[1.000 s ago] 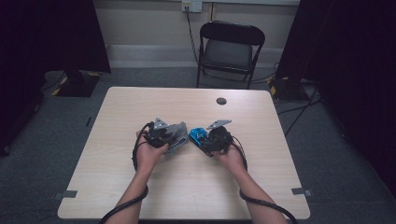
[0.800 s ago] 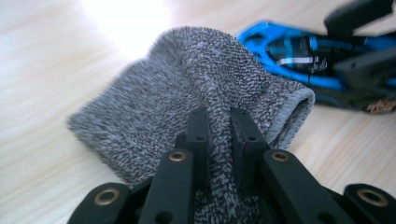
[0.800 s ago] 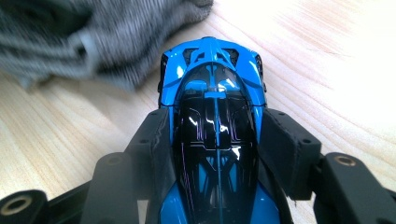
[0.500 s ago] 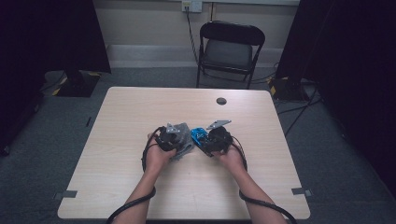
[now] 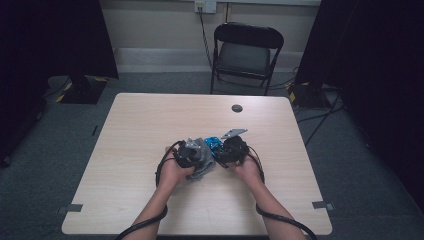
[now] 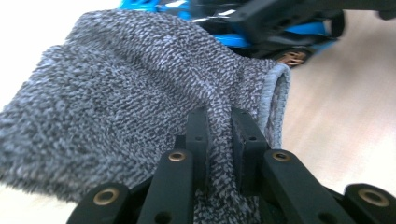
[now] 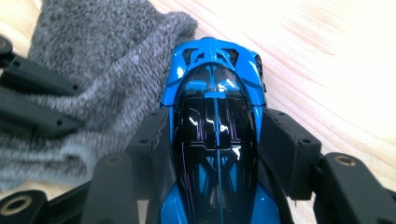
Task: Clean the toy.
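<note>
A grey knitted sock (image 5: 202, 159) lies near the middle of the table, and my left gripper (image 5: 189, 152) is shut on a fold of it. In the left gripper view the sock (image 6: 126, 98) bunches between the left gripper (image 6: 218, 135) jaws. My right gripper (image 5: 231, 149) is shut on a blue and black toy car (image 5: 214, 145), whose nose touches the sock. In the right gripper view the toy car (image 7: 215, 126) sits lengthwise between the right gripper (image 7: 212, 144) jaws, with the sock (image 7: 93, 60) at its front left.
A light wooden table (image 5: 150, 120) carries a small round black object (image 5: 237, 108) at its far edge. A black folding chair (image 5: 245, 52) stands behind the table. Cables trail from both grippers along the person's forearms.
The left gripper has moved right with the sock, closing the gap to the toy car. The right gripper has stayed about where it was.
</note>
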Available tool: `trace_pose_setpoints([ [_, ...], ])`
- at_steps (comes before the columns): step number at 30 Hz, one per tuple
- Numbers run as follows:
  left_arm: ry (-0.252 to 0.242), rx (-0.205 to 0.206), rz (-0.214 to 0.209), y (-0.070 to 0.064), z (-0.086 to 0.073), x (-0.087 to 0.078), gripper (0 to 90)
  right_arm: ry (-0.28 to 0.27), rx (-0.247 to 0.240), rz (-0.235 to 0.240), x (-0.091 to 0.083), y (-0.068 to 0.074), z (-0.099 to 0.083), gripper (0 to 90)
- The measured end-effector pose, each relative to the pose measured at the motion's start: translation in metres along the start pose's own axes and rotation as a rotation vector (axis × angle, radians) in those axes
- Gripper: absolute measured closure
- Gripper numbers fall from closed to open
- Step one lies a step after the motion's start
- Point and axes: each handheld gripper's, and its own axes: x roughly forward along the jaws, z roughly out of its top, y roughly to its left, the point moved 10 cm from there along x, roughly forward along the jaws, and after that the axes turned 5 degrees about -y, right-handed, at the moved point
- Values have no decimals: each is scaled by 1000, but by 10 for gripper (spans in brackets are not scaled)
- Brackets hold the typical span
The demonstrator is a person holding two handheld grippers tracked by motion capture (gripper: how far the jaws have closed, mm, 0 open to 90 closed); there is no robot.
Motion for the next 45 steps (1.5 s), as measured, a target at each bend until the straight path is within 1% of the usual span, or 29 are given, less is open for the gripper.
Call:
trace_pose_setpoints([
  [3, 5, 8, -15, -7, 1, 1, 792, 2, 0, -1, 0, 0, 0, 438],
  [6, 1, 3, -21, -12, 1, 2, 792, -2, 1, -2, 0, 0, 0, 437],
  [14, 7, 26, -40, -28, 1, 5, 792, -5, 3, -6, -1, 0, -1, 437],
  [19, 14, 42, -52, -38, 2, 6, 791, 7, 4, -6, -2, 0, -1, 437],
  [28, 15, 49, -85, -56, 2, 7, 790, 18, 7, -10, -1, 0, -1, 436],
  [29, 8, 45, -88, -59, 2, 8, 790, 18, 6, -10, -1, 0, 0, 437],
  [34, 7, 46, -110, -69, 1, 8, 790, 27, 4, -11, -1, 0, 0, 437],
  [35, -1, 43, -116, -72, 2, 8, 789, 25, 5, -12, -1, 0, 0, 436],
  [41, -16, 43, -134, -82, 1, 9, 789, 36, 6, -13, 0, 0, 1, 436],
  [44, -8, 50, -143, -86, 1, 9, 789, 37, 8, -14, 0, 0, 1, 436],
  [45, -12, 47, -151, -89, 1, 9, 789, 38, 8, -13, 0, 0, 1, 436],
])
